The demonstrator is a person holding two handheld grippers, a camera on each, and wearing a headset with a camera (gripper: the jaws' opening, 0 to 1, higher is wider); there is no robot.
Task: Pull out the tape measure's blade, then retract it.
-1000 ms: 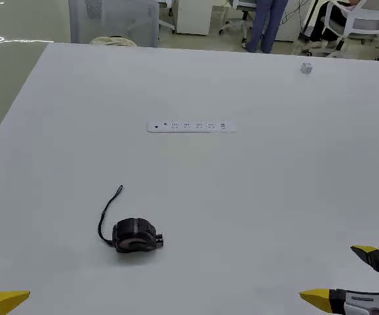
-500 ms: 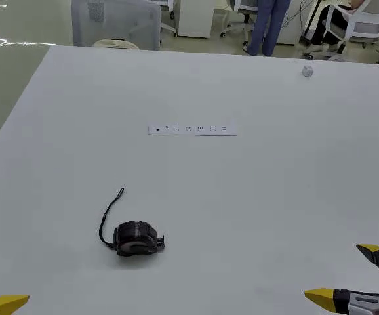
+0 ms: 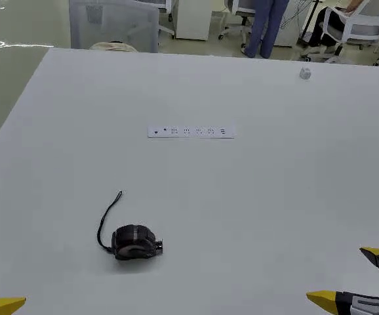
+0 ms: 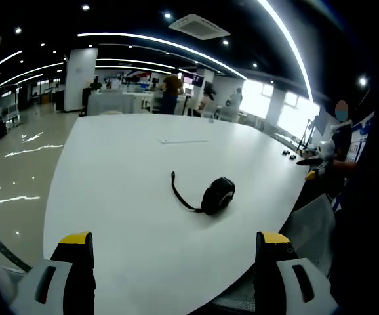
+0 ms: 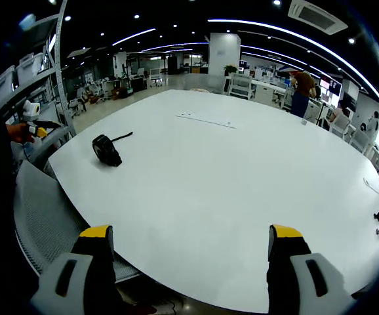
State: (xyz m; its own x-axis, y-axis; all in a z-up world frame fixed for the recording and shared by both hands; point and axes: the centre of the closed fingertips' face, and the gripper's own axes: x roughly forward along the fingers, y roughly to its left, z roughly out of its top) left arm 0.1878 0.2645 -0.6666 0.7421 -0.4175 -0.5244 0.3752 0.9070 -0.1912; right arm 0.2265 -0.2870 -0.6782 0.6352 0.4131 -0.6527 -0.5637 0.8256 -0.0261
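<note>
black tape measure (image 3: 136,242) lies on white table (image 3: 275,197); left gripper (image 4: 175,239) and right gripper (image 5: 191,233) spread, empty.

The workbench top (image 3: 275,184) looked like a smooth, matt white laminate, with a soft sheen and no hard glare. The tape measure (image 3: 136,242) had a black case that looked like dull plastic or rubber; which of the two could not be told. Its wrist strap (image 3: 106,216) looked like thin black cord. The power strip (image 3: 191,132) was smooth white plastic. The floor (image 3: 12,65) beyond the bench was glossy and mirrored the ceiling lights. The left gripper (image 4: 176,239) and the right gripper (image 5: 191,231) each had matt yellow fingertips (image 5: 98,231) on pale grey bodies that looked like moulded plastic. The chair back (image 5: 42,210) looked like grey woven mesh.
</note>
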